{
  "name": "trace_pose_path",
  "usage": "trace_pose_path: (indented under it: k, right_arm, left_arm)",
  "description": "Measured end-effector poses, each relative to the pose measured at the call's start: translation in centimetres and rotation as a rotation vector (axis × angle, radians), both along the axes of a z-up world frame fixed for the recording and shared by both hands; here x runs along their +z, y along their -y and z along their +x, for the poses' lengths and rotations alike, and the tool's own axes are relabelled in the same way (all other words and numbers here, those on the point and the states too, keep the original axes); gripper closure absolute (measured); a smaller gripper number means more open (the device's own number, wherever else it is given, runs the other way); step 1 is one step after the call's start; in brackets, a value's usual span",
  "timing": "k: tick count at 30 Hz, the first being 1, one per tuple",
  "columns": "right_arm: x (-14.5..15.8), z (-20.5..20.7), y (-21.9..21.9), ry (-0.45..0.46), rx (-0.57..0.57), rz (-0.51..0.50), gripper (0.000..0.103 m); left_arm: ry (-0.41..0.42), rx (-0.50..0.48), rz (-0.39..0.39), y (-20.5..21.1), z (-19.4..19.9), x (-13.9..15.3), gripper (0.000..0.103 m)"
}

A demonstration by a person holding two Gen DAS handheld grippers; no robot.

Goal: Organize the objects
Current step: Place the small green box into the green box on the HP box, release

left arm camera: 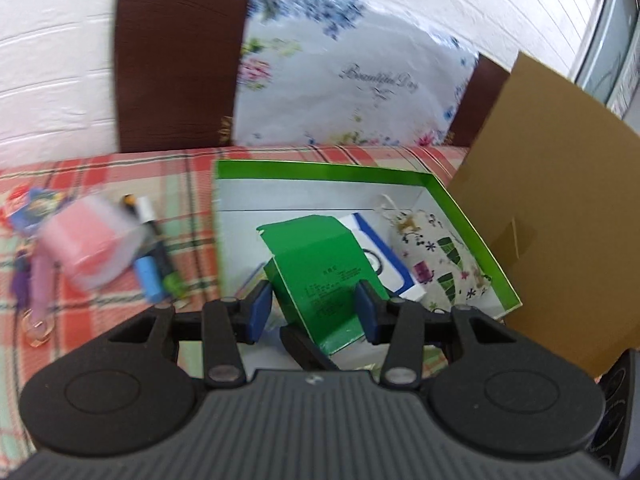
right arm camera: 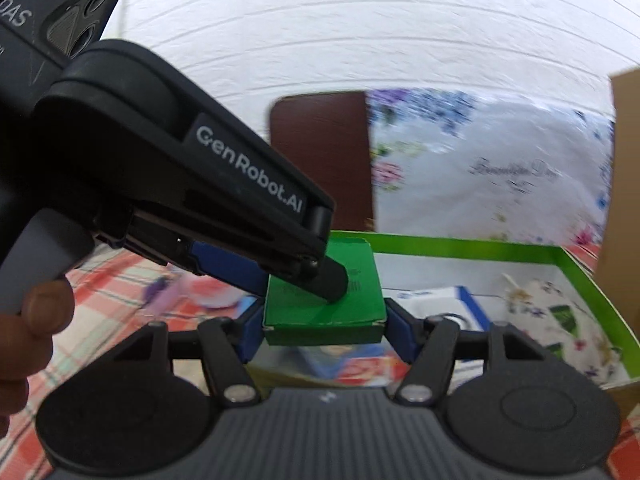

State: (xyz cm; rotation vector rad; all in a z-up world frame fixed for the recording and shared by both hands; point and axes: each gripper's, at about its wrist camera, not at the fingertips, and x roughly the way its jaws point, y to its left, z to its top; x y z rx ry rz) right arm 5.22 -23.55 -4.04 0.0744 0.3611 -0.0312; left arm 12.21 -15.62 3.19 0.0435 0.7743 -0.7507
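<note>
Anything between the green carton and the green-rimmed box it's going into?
Nothing visible lies between the green carton and the open green-rimmed box. Inside, a blue-and-white box and patterned pouch fill its right side; the left floor looks bare.

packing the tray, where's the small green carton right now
In both wrist views the small green carton is held between the two grippers, above the near-left part of the green-rimmed tray, beside the white-and-blue box.

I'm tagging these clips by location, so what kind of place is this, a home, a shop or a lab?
Most likely a home, at a dining table. A plaid tablecloth covers the table, a dark wooden chair back stands behind it against a white brick-pattern wall, and a floral bag leans on the chair.
</note>
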Motion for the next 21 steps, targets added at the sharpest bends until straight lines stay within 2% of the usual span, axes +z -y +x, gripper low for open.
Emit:
trace_pose_path:
  k: [4, 7, 10, 13, 21]
  right_arm:
    - [-0.8, 1.5, 1.7, -0.016, -0.039, 0.015, 0.039]
    - [-1.6, 2.4, 2.5, -0.059, -0.078, -0.012, 0.035]
    - [-1.5, 1.7, 3.5, -0.059, -0.099, 0.057, 0.036]
    - [-1.0, 0.2, 3.8, -0.039, -0.124, 0.078, 0.036]
    - [1.4, -4.5, 5.2, -0.027, -0.181, 0.194, 0.036]
  left_arm:
    - [0.027, -0.001, 0.049, 2.6, 1.0, -0.5, 0.054]
    - [0.116, 0.072, 0.162, 3.8, 1.2, -0.6, 0.052]
    - [0.128, 0.111, 0.199, 3.1, 1.1, -0.5, 0.052]
    - [0.169, 0.149, 0.256, 2.5, 0.2, -0.3, 0.050]
    - [0.232, 0.193, 0.266, -0.5, -4.0, 0.9, 0.044]
